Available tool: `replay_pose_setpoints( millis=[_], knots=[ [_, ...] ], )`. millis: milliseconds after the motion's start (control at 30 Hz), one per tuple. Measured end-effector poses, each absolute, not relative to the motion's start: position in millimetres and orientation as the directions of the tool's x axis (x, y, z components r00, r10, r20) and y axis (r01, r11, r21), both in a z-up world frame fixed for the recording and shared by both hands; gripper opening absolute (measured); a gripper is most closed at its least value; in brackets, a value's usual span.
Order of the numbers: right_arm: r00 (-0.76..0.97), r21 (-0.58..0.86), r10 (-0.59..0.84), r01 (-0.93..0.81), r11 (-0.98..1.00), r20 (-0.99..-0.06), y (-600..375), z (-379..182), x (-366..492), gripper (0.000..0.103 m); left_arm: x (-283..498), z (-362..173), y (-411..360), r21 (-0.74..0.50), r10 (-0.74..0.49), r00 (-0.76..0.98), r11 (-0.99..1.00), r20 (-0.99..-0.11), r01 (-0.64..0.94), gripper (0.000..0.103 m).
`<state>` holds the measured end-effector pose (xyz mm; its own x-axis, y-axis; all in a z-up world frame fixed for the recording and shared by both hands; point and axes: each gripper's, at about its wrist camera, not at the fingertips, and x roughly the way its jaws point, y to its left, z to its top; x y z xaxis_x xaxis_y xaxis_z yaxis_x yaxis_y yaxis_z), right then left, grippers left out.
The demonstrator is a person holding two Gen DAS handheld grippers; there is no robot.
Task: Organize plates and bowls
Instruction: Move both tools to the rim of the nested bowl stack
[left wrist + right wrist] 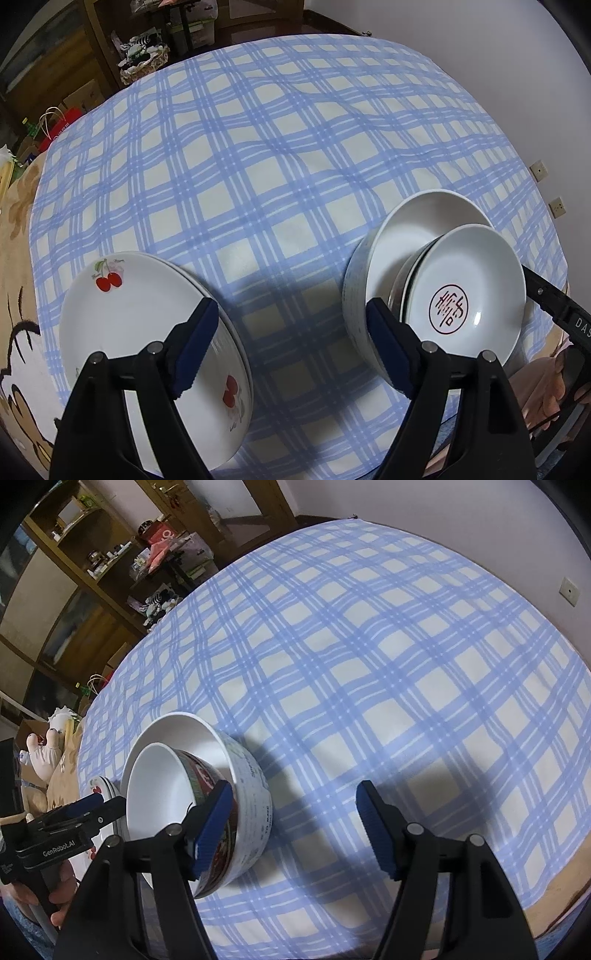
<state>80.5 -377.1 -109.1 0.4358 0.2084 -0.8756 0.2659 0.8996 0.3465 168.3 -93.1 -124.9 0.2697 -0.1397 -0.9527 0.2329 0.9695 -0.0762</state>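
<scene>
wall (424, 502): pale, sockets | shelving (66, 590): dark wood | tablecloth (277, 166): blue plaid

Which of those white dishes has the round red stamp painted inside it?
The small shallow dish sitting topmost in the nested bowls on the right. The big bowl behind it is plain inside, and the plates on the left carry cherries.

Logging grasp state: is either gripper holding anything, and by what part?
Nothing is held. The left gripper is open between the cherry plates and the nested bowls; the right gripper is open beside those bowls.
</scene>
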Motion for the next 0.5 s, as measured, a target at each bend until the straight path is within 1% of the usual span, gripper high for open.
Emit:
replay_pose_setpoints(
  millis=[300,500],
  knots=[
    [0.439,0.384,0.241,0.271,0.883,-0.865,-380.8,-114.8,79.7,0.073,169.1,-128.1,-95.0,-0.066,-0.13,0.263,0.969,-0.956,0.239,0.081],
    [0.429,0.352,0.222,0.253,0.901,-0.876,-374.6,-114.9,81.3,0.073,170.5,-133.7,-96.6,-0.059,-0.122,0.251,0.968,-0.96,0.243,0.081]
  ],
)
